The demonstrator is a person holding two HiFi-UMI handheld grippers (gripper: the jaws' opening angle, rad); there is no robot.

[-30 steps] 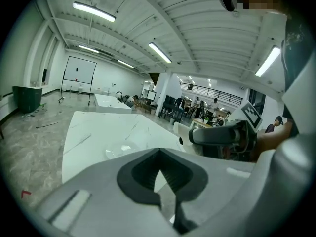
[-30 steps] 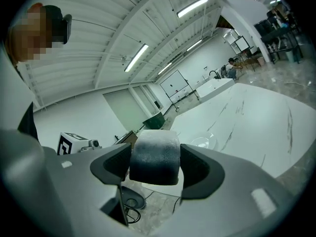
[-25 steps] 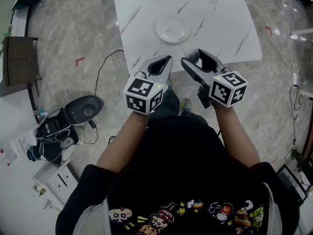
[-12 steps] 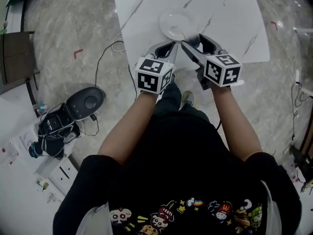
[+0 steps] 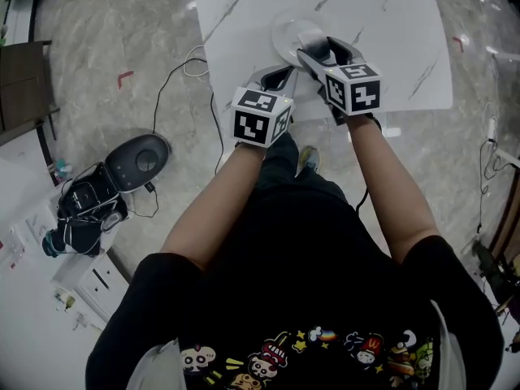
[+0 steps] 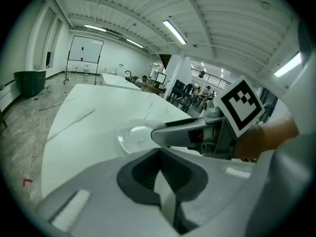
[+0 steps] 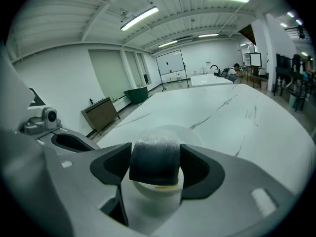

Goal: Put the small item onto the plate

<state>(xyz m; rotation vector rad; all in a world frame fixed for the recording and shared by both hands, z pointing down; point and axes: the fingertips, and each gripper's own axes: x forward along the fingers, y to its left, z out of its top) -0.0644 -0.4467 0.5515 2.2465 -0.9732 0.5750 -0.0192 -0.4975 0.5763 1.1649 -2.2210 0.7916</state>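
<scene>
A clear round plate (image 5: 283, 32) lies on the white marble table (image 5: 390, 47), near its front edge. My right gripper (image 5: 314, 45) hovers over the plate's near side, shut on the small item (image 7: 155, 158), a dark squat cylinder with a white base. In the right gripper view the plate (image 7: 193, 134) shows just behind the item. My left gripper (image 5: 279, 75) sits at the table's front edge, left of the right one, shut with nothing in it. The left gripper view shows the plate (image 6: 132, 137) ahead and the right gripper (image 6: 155, 135) reaching over it.
On the floor to the left lie a round grey device (image 5: 140, 162), a black cable (image 5: 171, 96), a dark bag (image 5: 85, 214) and a white power strip (image 5: 93, 292). A dark wooden cabinet (image 5: 20, 75) stands at the far left.
Both grippers have moved forward towards the table. The right gripper, still holding the small item, now hangs over the plate instead of short of the table edge.
</scene>
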